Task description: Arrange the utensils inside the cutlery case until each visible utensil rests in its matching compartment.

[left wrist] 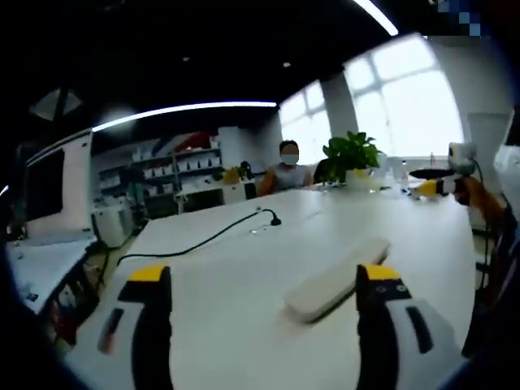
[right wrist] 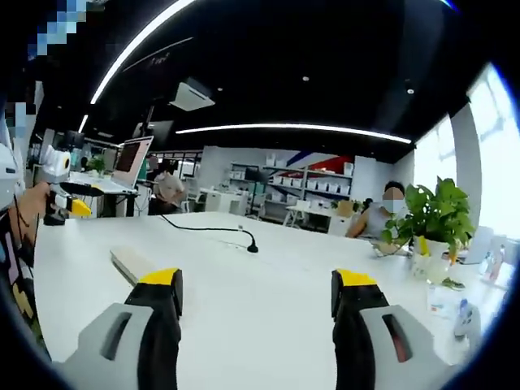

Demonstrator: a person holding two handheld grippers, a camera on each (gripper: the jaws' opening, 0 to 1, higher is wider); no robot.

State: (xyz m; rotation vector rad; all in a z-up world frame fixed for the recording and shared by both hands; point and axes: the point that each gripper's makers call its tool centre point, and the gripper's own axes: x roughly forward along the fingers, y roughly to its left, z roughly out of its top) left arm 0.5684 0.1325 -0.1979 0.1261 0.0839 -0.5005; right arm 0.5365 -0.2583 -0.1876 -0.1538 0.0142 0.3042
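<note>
Up close, the left gripper (left wrist: 264,280) holds its yellow-tipped fingers (left wrist: 151,276) wide apart with nothing between them, hovering above the white counter (left wrist: 244,325). Just ahead of them, partly behind the right-hand finger, lies the cutlery case (left wrist: 333,280), a long pale closed case resting flat on the counter at a slant. Further out a black cable (left wrist: 195,244) snakes across the surface to a small black end. Beyond that sits a potted plant (left wrist: 351,158), with a seated person (left wrist: 286,171) at the far edge and shelves behind.

Likewise, the right gripper (right wrist: 258,280) has its fingers (right wrist: 162,280) spread wide and empty over the counter. The cutlery case (right wrist: 134,264) lies just beyond its left finger. The same cable (right wrist: 211,229) runs across the middle, and the plant (right wrist: 431,219) stands at the right. No utensils can be made out.
</note>
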